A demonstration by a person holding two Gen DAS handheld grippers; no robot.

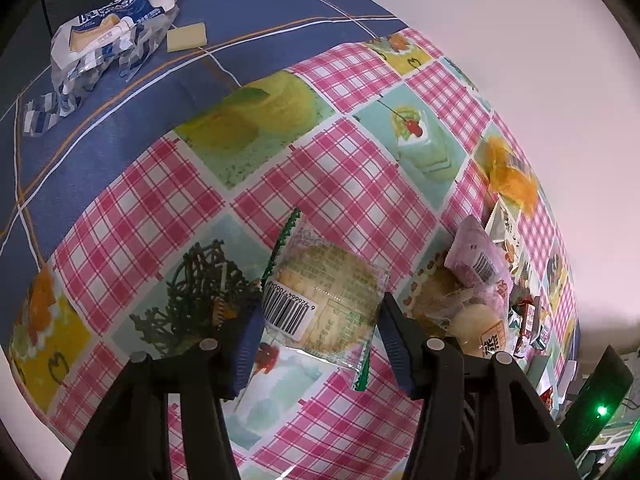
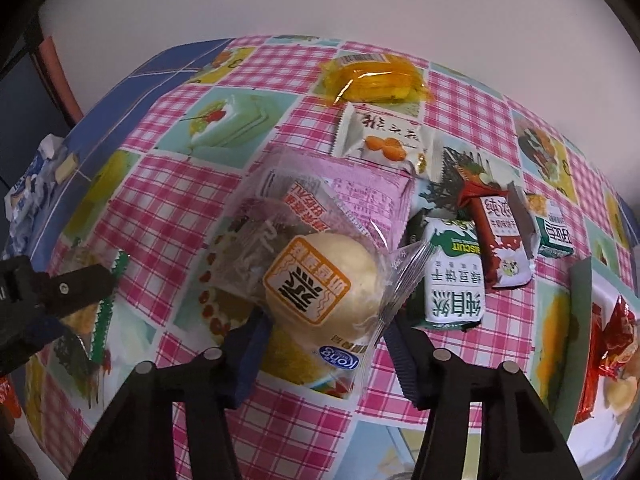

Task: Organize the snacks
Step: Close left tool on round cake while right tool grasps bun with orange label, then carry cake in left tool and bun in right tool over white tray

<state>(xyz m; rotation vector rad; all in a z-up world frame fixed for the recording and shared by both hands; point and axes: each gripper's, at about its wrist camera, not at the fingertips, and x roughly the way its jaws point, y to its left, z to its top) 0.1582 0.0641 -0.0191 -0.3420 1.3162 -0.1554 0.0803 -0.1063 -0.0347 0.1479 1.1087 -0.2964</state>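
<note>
Now | right gripper [image 2: 324, 332] pinching round pale bun in clear wrapper [image 2: 320, 284] mid-tablecloth; jaws narrow | left gripper [image 1: 320, 320] gripping clear-wrapped round biscuit packet [image 1: 324, 292]; packet spanning its jaws crosswise

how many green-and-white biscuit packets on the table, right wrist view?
2: one large green-and-white biscuit packet right of the round bun pack, one smaller farther right past the red wrapper. Others may be hidden.

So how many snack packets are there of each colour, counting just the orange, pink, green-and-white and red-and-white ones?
Orange packet: 1
Pink packet: 1
Green-and-white packets: 2
Red-and-white packet: 1
Total: 5
</note>
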